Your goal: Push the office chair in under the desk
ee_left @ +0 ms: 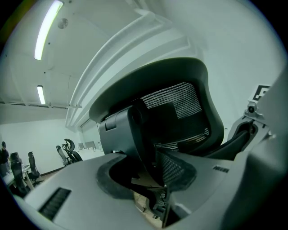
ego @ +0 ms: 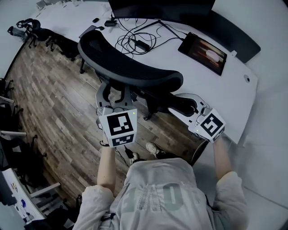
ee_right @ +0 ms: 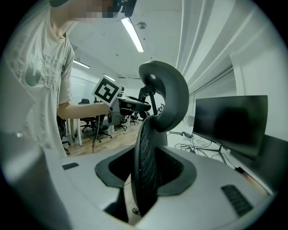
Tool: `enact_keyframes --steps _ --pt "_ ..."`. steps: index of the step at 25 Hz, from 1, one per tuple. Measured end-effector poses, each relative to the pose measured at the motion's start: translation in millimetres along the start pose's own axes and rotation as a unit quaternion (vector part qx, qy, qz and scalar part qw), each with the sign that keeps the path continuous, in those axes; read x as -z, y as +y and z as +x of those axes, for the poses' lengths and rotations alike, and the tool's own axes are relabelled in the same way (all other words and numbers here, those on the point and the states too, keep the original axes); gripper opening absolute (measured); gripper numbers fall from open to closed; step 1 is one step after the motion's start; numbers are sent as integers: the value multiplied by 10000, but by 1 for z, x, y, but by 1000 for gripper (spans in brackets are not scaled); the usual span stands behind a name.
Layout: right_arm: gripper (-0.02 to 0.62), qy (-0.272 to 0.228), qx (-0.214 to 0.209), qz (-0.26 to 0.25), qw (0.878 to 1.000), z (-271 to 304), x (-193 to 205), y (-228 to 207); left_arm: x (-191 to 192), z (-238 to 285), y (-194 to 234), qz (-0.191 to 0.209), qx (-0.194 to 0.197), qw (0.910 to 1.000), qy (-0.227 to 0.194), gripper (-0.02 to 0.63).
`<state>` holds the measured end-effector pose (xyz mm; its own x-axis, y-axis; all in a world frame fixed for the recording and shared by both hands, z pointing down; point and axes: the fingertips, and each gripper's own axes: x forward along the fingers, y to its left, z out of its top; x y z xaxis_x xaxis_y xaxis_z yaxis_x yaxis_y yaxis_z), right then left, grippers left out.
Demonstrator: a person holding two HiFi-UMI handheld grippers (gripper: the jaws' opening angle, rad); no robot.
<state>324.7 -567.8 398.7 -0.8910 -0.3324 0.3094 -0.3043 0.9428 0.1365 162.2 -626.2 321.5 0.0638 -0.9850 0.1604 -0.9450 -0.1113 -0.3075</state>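
Note:
A black mesh office chair (ego: pixel 130 63) stands with its seat toward the white desk (ego: pixel 225 85) and its back toward me. My left gripper (ego: pixel 113 92) is at the middle rear of the backrest. In the left gripper view a black bar of the chair's back frame (ee_left: pixel 135 134) sits between the jaws, against the pads. My right gripper (ego: pixel 191 104) is at the chair's right side. In the right gripper view the thin mesh edge of the backrest (ee_right: pixel 146 161) runs upright between the jaws, with the headrest (ee_right: pixel 168 90) above.
On the desk stand a dark monitor (ego: pixel 162 9), a tablet (ego: pixel 203 52) and a tangle of cables (ego: pixel 135 38). More office chairs (ego: pixel 27 29) stand at the far left on the wood floor (ego: pixel 54 99). My shoes (ego: pixel 153 148) are just behind the chair base.

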Motion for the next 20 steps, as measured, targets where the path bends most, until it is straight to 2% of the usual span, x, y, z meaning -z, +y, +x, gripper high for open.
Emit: enact_keyframes --steps 5,10,12,14,18,19,20 --pt "155 -232 226 117 9994 1 0 -6 2 1 -1 -41 54 10000 -54 153" --pt "155 -40 517 107 9986 0 -4 -4 1 -11 2 -187 138 9997 -60 153" --pt "155 -269 735 62 9969 -7 -21 -6 -1 -19 4 -238 133 9996 -88 156" --pt "155 -724 1025 57 9921 -18 -51 -7 -2 -32 7 -210 54 9997 -128 156" --pt "153 -1242 1534 -400 9795 -29 -109 1 -24 -67 7 133 -195 9982 -550 155" --pt "149 -1338 1639 -456 9763 -28 -120 6 -33 -76 6 258 -244 9968 -711 143" --pt "144 -1462 1724 -431 9732 -26 -130 11 -44 -84 7 393 -304 9949 -875 95"
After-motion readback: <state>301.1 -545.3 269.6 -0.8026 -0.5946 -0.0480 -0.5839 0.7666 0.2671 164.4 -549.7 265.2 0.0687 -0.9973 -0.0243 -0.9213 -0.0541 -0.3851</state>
